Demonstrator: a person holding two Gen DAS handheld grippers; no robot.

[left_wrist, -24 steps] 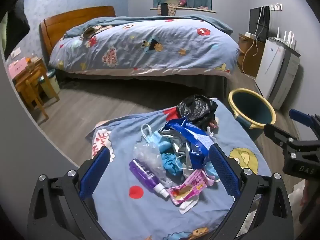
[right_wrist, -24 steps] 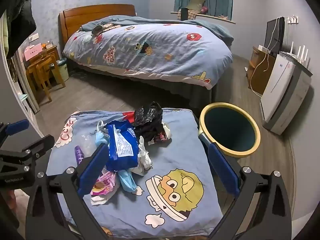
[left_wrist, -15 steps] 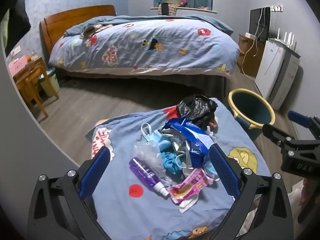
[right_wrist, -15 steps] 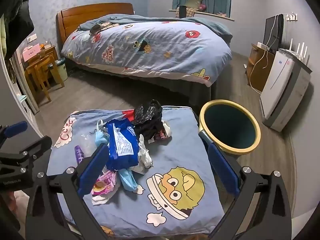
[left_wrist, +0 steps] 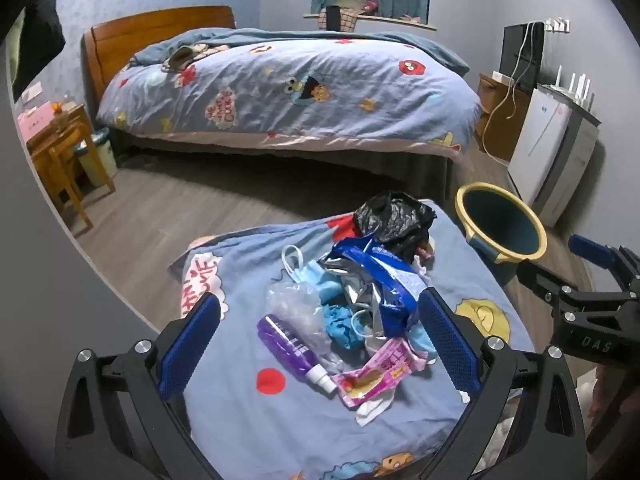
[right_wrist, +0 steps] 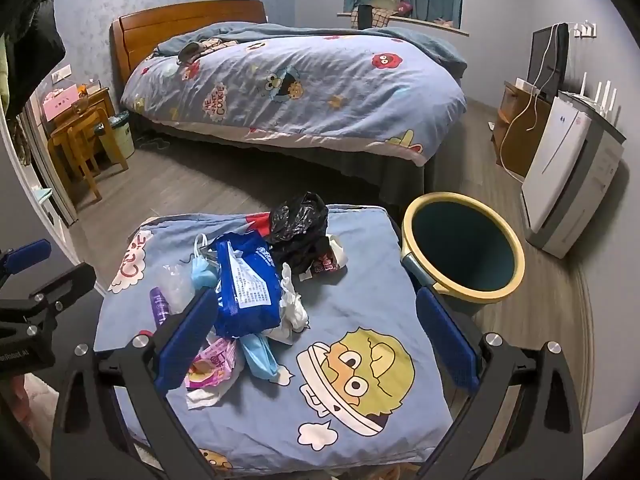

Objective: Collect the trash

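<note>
My fingers (left_wrist: pixel 189 344) stand spread as wide as they go on both tools, and nothing sits between them: the left gripper (left_wrist: pixel 318 344) hangs over the near part of the trash pile, the right gripper (right_wrist: pixel 316 340) over the cartoon-print cloth (right_wrist: pixel 360 400) further right, both tilted down at the covered stand. Going left to right across the pile, I see a purple bottle (left_wrist: pixel 288 346) lying on its side, its white cap toward me, with a clear plastic bag (left_wrist: pixel 296 304) just behind it. Next comes a pink wrapper (left_wrist: pixel 376 376) on a scrap of white paper, then blue masks (left_wrist: pixel 340 320) tangled with a silver wrapper. A blue pack (right_wrist: pixel 246 284) rests on top of the heap, white tissue (right_wrist: pixel 292 304) touching its right edge. Behind it, a crumpled black bag (right_wrist: pixel 298 220) sits near the far edge of the cloth. To the right of the stand, on the floor, the yellow-rimmed bin (right_wrist: pixel 464 248) stands upright just beside the cloth's corner. A bed (right_wrist: pixel 300 84) fills the room behind.
</note>
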